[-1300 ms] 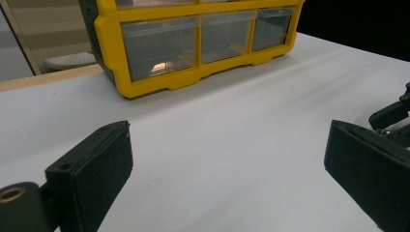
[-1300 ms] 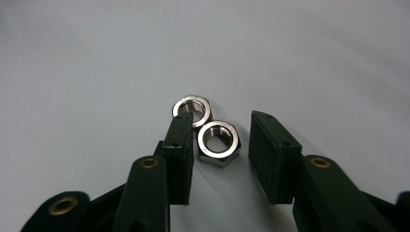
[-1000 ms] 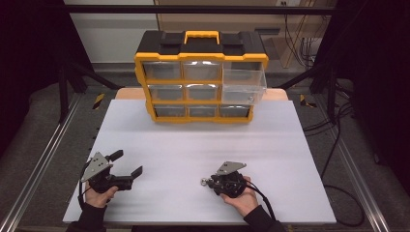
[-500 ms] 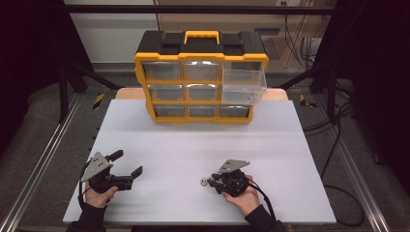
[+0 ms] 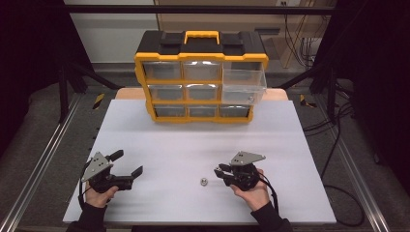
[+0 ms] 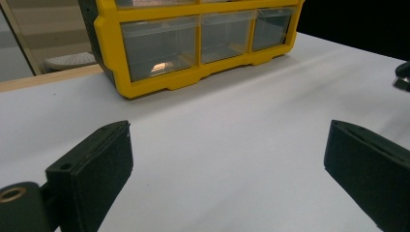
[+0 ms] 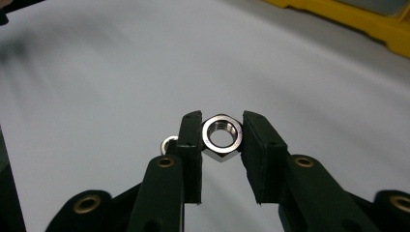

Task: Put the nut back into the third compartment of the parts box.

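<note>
Between the right gripper's (image 7: 221,140) jaws, steel hex nut (image 7: 221,137) clamped, left gripper (image 5: 129,164) jaws wide.

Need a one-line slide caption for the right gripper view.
Right claw clamps a steel hex nut above the white table; a second nut lies behind.

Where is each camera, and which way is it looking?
High view: above the table, looking forward and down at both hands, the organizer and a second nut.
Left gripper view: on the left gripper, facing the organizer; open fingers.
Right gripper view: on the right gripper, fingers holding a nut.
Shared: organizer.
</note>
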